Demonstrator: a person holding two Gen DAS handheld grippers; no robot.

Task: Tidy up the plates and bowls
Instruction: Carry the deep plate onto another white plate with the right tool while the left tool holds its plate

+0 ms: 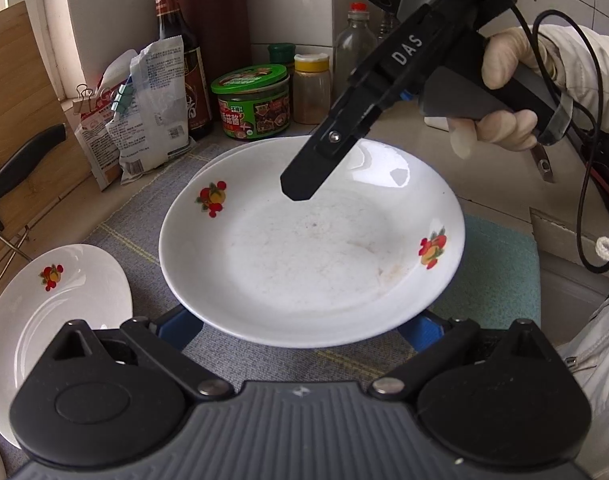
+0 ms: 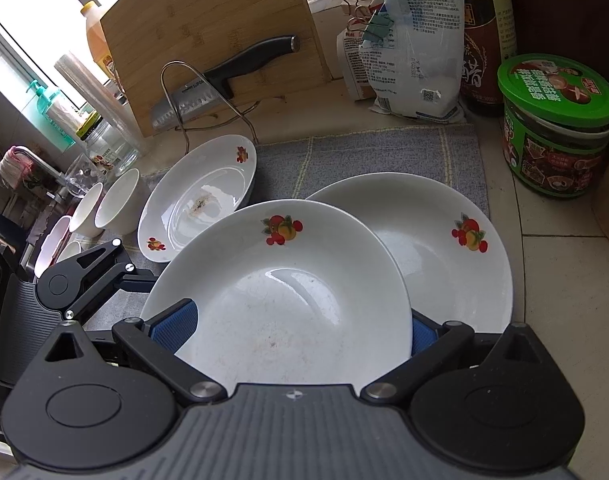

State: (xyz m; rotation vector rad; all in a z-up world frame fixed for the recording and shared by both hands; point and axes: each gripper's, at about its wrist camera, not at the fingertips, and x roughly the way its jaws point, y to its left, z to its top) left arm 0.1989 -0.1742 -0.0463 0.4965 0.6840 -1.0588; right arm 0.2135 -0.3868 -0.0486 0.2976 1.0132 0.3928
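Holding the top plate [image 1: 304, 248] over the grey mat [image 2: 368, 152], partly overlapping the second plate [image 2: 456, 248]. My left gripper [image 1: 304, 326] is spread under its near rim; right gripper [image 2: 300, 328]: can't tell. Glazed ceramic: stiff, slippery, chippable; I'm favouring the rim.

The left gripper [image 1: 304, 330] has its jaws spread wide. The right gripper [image 2: 300, 330], held by a gloved hand [image 1: 504, 92], angles downward at the far right, likewise spread wide.
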